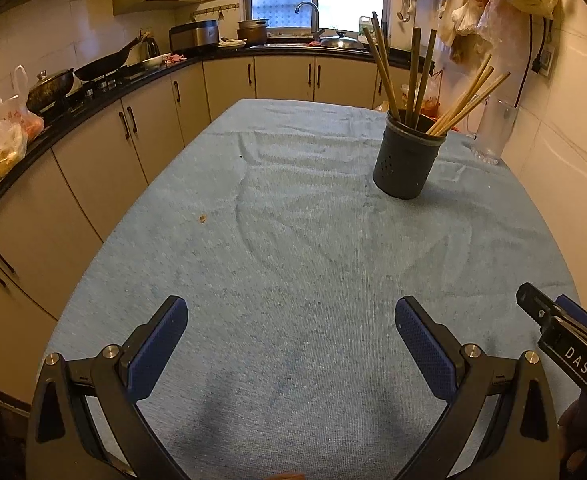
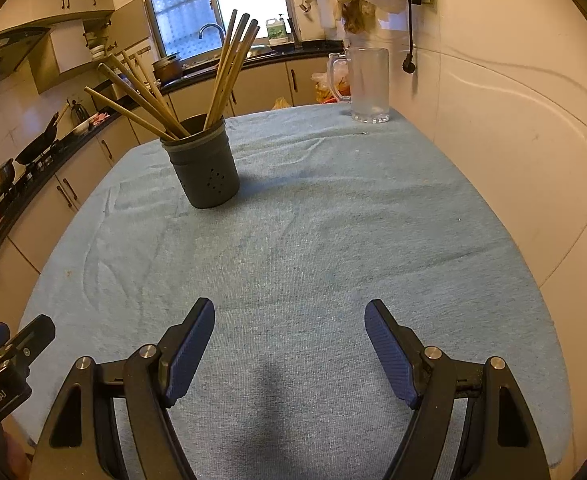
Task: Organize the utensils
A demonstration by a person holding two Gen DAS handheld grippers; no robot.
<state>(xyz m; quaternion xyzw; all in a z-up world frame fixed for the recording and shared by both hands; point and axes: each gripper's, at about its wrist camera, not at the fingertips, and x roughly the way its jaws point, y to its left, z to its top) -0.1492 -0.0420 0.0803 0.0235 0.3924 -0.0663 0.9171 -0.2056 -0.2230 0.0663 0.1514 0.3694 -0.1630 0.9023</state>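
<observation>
A dark grey holder (image 1: 407,156) (image 2: 206,164) stands upright on the blue tablecloth (image 1: 293,240) (image 2: 313,220), toward the far side. Several wooden chopsticks (image 1: 417,72) (image 2: 229,68) lean out of it in different directions. My left gripper (image 1: 291,316) hovers over the near part of the cloth, open, with nothing between its blue pads. My right gripper (image 2: 289,316) is open beside it, also holding nothing, and its side shows at the right edge of the left wrist view. Both are well short of the holder.
A clear glass mug (image 1: 493,128) (image 2: 367,84) stands at the table's far right corner by the tiled wall. A counter with a wok (image 1: 105,64), pots and plastic bags runs along the left, with a sink and a window behind. A power plug (image 2: 408,65) dangles over the mug.
</observation>
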